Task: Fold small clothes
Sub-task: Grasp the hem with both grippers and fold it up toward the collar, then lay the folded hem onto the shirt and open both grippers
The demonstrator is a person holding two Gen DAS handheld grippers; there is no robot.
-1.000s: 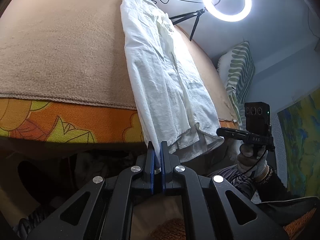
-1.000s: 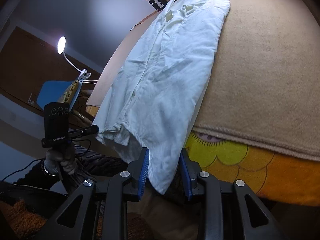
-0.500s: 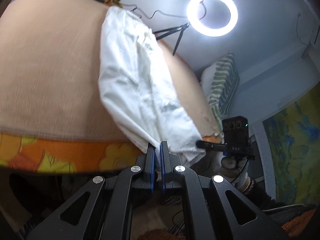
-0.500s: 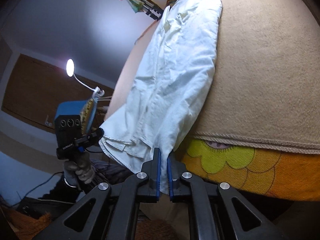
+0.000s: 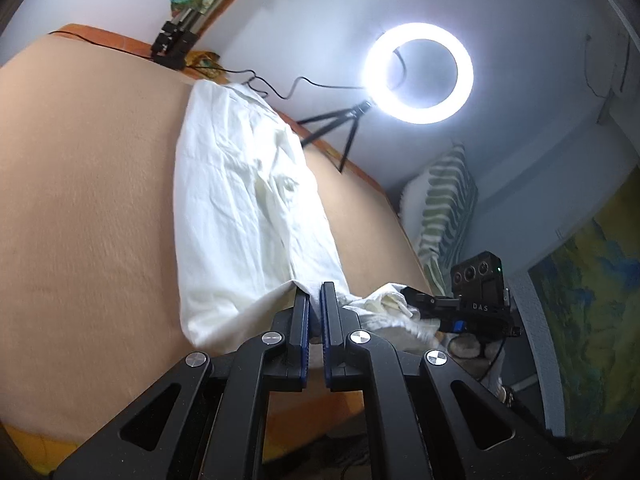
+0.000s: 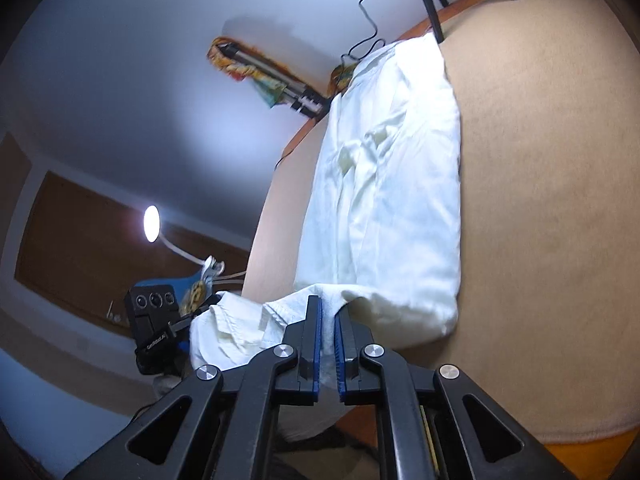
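A long white garment point(image 5: 240, 216) lies lengthwise on the tan blanket point(image 5: 80, 220) of a bed, folded narrow. My left gripper point(image 5: 315, 300) is shut on its near hem, lifted off the blanket. In the right wrist view the same garment point(image 6: 392, 200) runs away from me, and my right gripper point(image 6: 328, 316) is shut on the other near corner of the hem. The bunched hem point(image 6: 236, 328) hangs slack between the two grippers. The right gripper point(image 5: 416, 294) shows at the right of the left wrist view, and the left one point(image 6: 176, 328) at the left of the right wrist view.
A lit ring light point(image 5: 418, 72) on a tripod stands at the bed's far side. A striped pillow point(image 5: 444, 208) leans at the right. A small lamp point(image 6: 151, 223) glows at the left. An orange patterned sheet point(image 5: 36, 452) edges the bed below the blanket.
The right gripper closed on the hem. Both grippers then rose and moved forward over the bed, lifting the hanging hem from below the edge up above the blanket.
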